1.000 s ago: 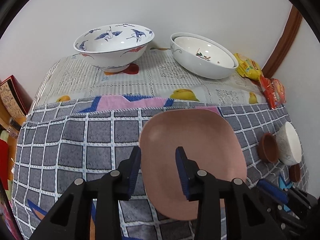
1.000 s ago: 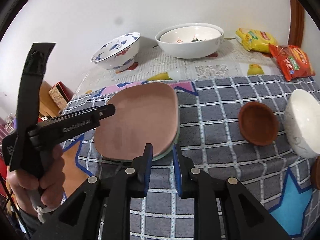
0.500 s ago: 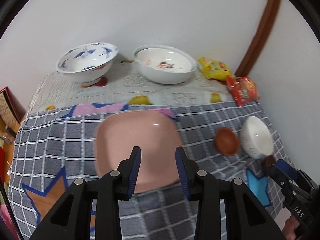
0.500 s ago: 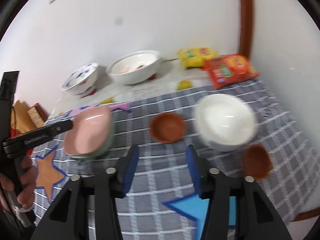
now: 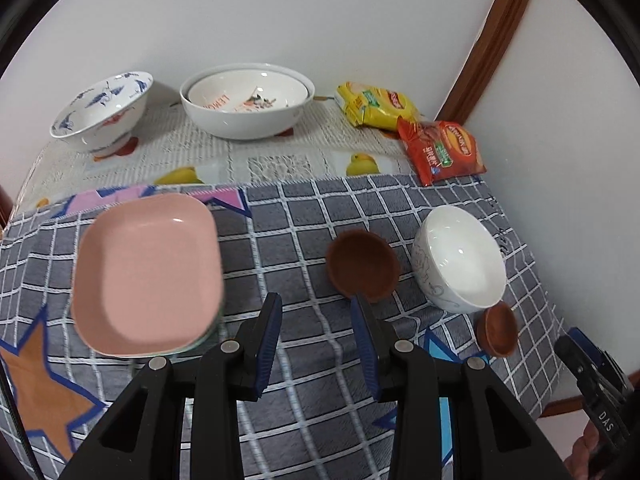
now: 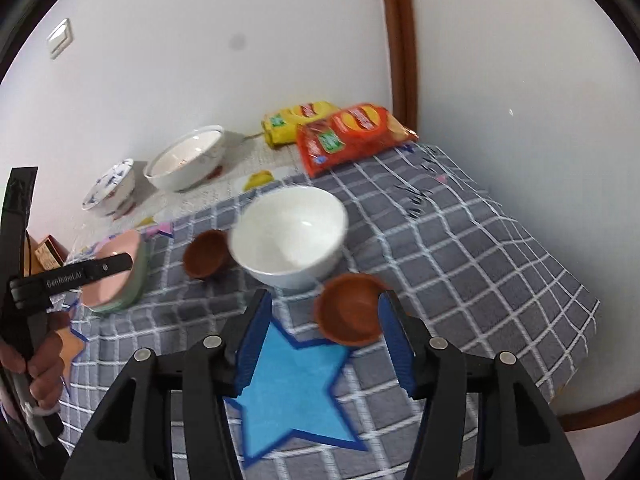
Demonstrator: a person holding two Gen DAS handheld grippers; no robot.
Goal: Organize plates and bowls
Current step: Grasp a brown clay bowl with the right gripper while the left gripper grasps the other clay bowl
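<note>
Our right tongs (image 6: 326, 320) are spread wide and empty above a grey checked cloth (image 6: 460, 248) with a blue star, their tips flanking a small brown bowl (image 6: 348, 310) without touching it. At 12 o'clock sits an empty white bowl (image 6: 288, 232), a second brown bowl (image 6: 204, 252) at 10 o'clock. Our left tongs (image 5: 316, 314) also hang released and empty. At their 9 o'clock lies a pink plate (image 5: 146, 274) stacked on a green one. At 12 o'clock, by the white wall (image 5: 320, 20), two nested white bowls (image 5: 246, 106) show partial orange lettering, beside a blue-patterned bowl (image 5: 102, 110). Yellow (image 5: 374, 108) and red (image 5: 442, 150) snack packets lie at 1 o'clock; we cannot read their labels.
</note>
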